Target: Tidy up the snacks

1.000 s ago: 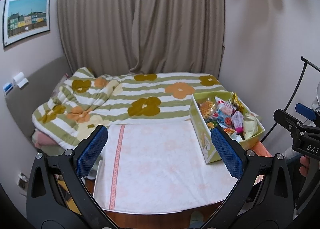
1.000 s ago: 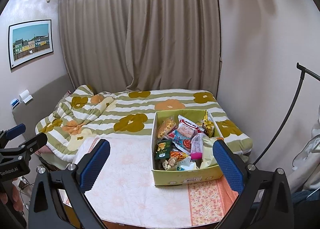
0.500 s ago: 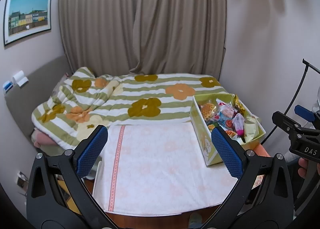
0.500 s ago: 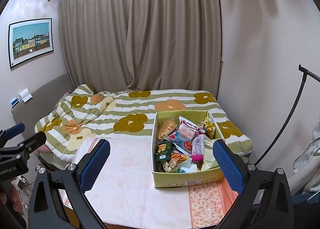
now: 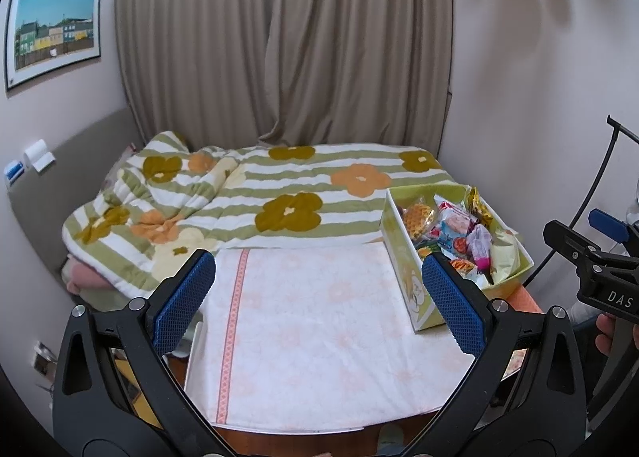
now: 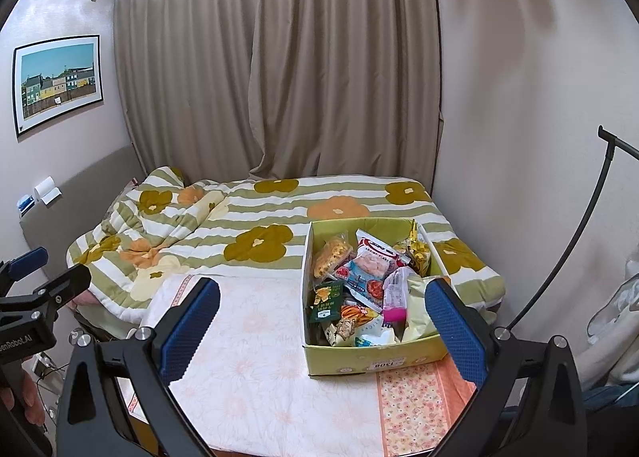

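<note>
Fingers (image 5: 191, 297) wide on both grippers, holding nothing; hovering pre-grasp over surface (image 6: 247, 377); next: reach into snack box (image 6: 371, 361), pick one pkt

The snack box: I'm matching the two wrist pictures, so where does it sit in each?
Left wrist: snack box at right, behind the right blue pad.
Right wrist: snack box right of centre, its near wall facing the camera.
Shared landmark: the flowered quilt behind it.
</note>
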The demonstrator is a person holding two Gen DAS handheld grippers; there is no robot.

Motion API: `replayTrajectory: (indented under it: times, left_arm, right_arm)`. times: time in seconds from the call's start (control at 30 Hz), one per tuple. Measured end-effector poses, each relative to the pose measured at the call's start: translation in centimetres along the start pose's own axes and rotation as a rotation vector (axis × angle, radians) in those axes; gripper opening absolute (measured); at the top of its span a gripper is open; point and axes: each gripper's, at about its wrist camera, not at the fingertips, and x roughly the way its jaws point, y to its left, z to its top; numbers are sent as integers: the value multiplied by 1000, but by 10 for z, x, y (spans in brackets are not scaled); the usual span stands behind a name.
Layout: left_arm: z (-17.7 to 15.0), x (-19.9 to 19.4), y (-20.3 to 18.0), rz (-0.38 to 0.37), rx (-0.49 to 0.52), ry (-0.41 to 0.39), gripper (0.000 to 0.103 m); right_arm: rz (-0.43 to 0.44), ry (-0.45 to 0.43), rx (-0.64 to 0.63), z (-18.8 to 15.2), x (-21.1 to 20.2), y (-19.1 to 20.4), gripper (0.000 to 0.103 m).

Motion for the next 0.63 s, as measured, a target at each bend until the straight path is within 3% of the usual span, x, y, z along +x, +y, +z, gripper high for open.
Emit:
replayTrajectory:
  times: [0.37,0.63]
  left_arm:
    - [-5,6,-3,69,18,-43,103]
    - [-8,3,1,59,8,-58,103]
  right_arm:
    - [-1,0,0,2,1,0,102]
    - [1,2,0,2,1,0,102]
